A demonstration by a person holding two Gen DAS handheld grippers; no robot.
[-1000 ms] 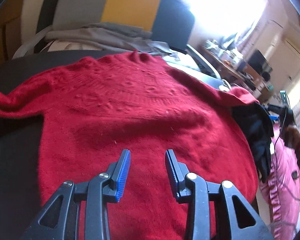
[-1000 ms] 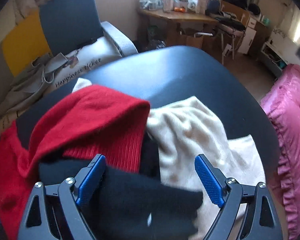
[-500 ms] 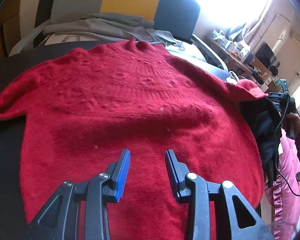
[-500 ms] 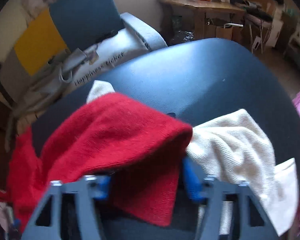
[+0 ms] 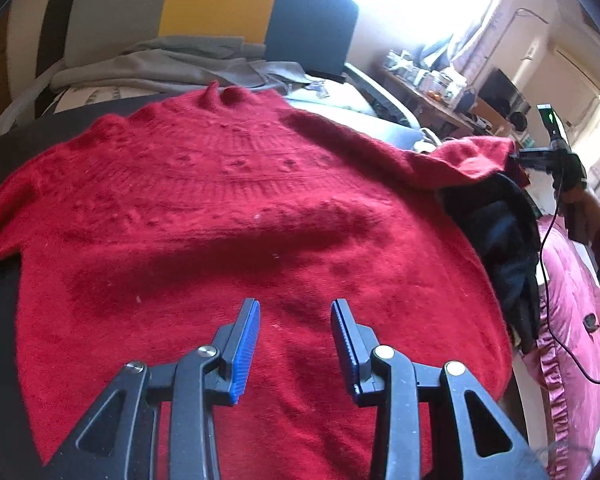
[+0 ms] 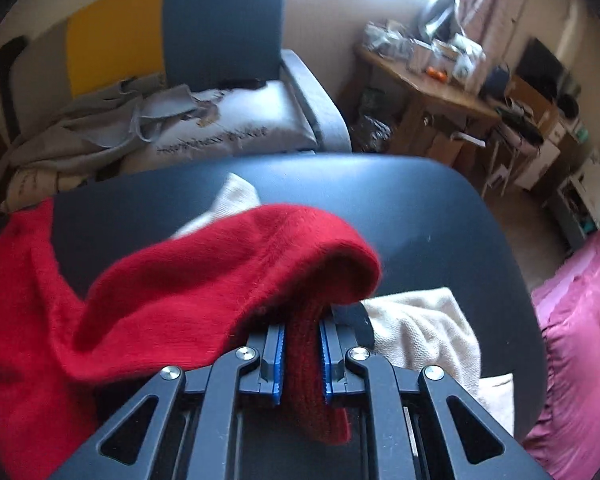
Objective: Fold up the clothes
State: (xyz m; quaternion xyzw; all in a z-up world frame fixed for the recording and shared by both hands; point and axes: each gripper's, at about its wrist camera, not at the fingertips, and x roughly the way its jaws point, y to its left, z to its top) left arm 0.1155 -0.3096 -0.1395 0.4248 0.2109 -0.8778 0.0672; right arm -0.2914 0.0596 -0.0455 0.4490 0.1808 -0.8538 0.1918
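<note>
A red knitted sweater (image 5: 240, 220) lies spread flat on the dark table (image 6: 400, 200), neck toward the sofa. My left gripper (image 5: 294, 320) hovers open over its lower body, with nothing between the blue pads. The sweater's right sleeve (image 6: 228, 280) is raised off the table and drapes over my right gripper (image 6: 302, 332). That gripper's jaws are closing, and the pads press on the ribbed cuff (image 6: 304, 360) between them. In the left wrist view the lifted sleeve end (image 5: 476, 156) shows at the far right, with a hand holding the right gripper (image 5: 540, 156) beside it.
A cream knitted cloth (image 6: 420, 328) lies on the table under the raised sleeve. A dark garment (image 5: 496, 232) sits at the sweater's right edge. Beyond the table stand a sofa with grey clothes (image 5: 172, 64), a cluttered wooden desk (image 6: 440, 96) and pink bedding (image 6: 580, 320).
My right gripper went from wide open above the pile to shut on the red cuff and lifted the sleeve. The left gripper slid a little across the sweater, still open.
</note>
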